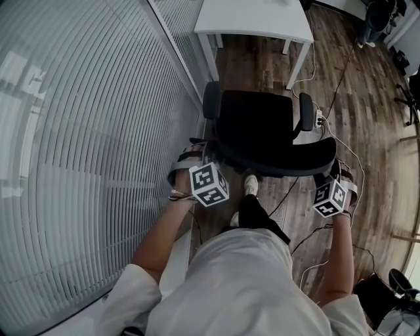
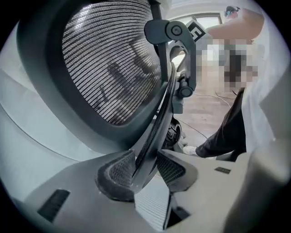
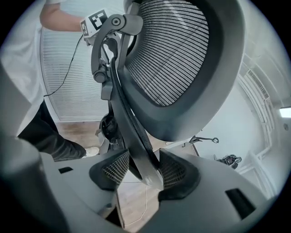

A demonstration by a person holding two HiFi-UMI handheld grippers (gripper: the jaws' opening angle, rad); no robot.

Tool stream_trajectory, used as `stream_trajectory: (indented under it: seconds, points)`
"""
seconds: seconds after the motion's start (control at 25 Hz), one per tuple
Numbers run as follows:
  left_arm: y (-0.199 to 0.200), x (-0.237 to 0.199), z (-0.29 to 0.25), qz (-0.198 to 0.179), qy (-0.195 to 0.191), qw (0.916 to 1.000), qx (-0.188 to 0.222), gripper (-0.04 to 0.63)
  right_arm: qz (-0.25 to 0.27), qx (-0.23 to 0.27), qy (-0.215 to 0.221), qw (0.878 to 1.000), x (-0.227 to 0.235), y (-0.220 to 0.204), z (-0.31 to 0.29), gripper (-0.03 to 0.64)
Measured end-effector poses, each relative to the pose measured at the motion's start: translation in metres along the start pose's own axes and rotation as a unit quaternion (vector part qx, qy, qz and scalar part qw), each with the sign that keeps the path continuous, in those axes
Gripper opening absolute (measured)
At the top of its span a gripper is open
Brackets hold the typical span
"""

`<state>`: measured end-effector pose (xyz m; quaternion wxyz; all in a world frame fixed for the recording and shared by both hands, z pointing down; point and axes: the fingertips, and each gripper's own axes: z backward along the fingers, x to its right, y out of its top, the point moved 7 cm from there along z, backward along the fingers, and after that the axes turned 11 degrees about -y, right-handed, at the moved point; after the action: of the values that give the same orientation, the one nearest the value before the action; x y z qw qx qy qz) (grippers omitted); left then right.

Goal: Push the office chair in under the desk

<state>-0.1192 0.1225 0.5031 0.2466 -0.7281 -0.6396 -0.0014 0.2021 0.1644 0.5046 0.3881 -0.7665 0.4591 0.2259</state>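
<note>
A black office chair (image 1: 256, 128) stands on the wood floor, its seat facing the white desk (image 1: 252, 18) at the top of the head view and a little short of it. Its curved backrest (image 1: 289, 163) is the part nearest me. My left gripper (image 1: 201, 151) is shut on the backrest's left edge, with the dark frame rim (image 2: 152, 132) pinched between both pads below the mesh (image 2: 111, 59). My right gripper (image 1: 335, 168) is shut on the right edge, and the rim (image 3: 136, 136) runs between its pads (image 3: 116, 168) under the mesh (image 3: 173, 54).
A glass wall with blinds (image 1: 79, 131) runs close along the left of the chair. Cables (image 1: 331, 85) and a power strip (image 1: 319, 120) lie on the floor to the right. The person's shoe (image 1: 251, 185) is behind the chair base. Another chair's base (image 1: 410, 98) is at far right.
</note>
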Motion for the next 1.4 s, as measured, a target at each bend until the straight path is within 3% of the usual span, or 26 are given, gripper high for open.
stream_trajectory:
  seconds: [1.4]
  points:
    - [0.001,-0.050,-0.020,0.003,0.014,0.9999,-0.005,0.165,-0.002,-0.004,-0.014,1.000,0.023,0.016,-0.045,0.221]
